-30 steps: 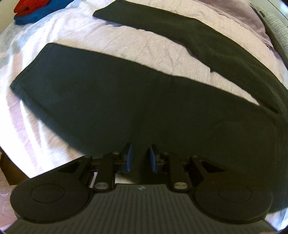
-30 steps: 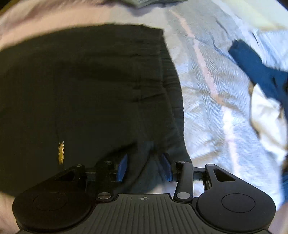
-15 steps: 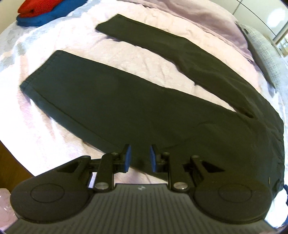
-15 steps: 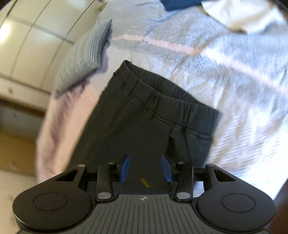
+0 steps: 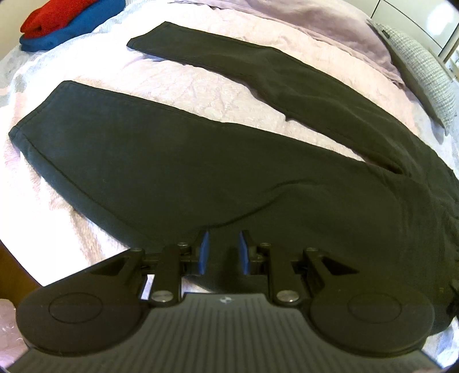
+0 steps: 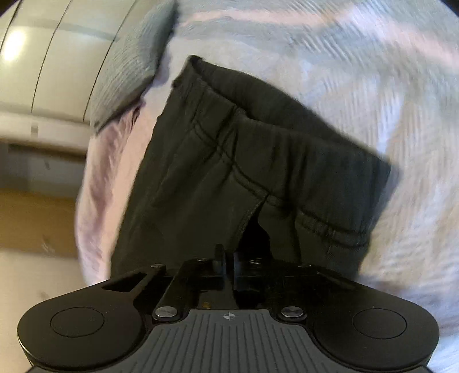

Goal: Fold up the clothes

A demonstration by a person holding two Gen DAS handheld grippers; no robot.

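The black pants (image 5: 178, 160) are lying flat on the bed (image 5: 178, 86), legs spread apart, ready for folding. The right hand-held gripper (image 6: 228, 262) has just been closing and is pinching the waistband (image 6: 272, 160) to lift it. The left hand-held gripper (image 5: 221, 252) is hanging spread over the near leg, pinching nothing. Bare bed is showing around the pants for moving.

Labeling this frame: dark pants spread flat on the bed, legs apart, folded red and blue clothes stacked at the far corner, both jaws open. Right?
Not quite. Only the left gripper has open jaws, above the near leg of the pants. The right gripper has just closed its jaws on the waistband, as the right wrist view shows. The legs do lie apart, and the red and blue clothes sit folded at the far corner.
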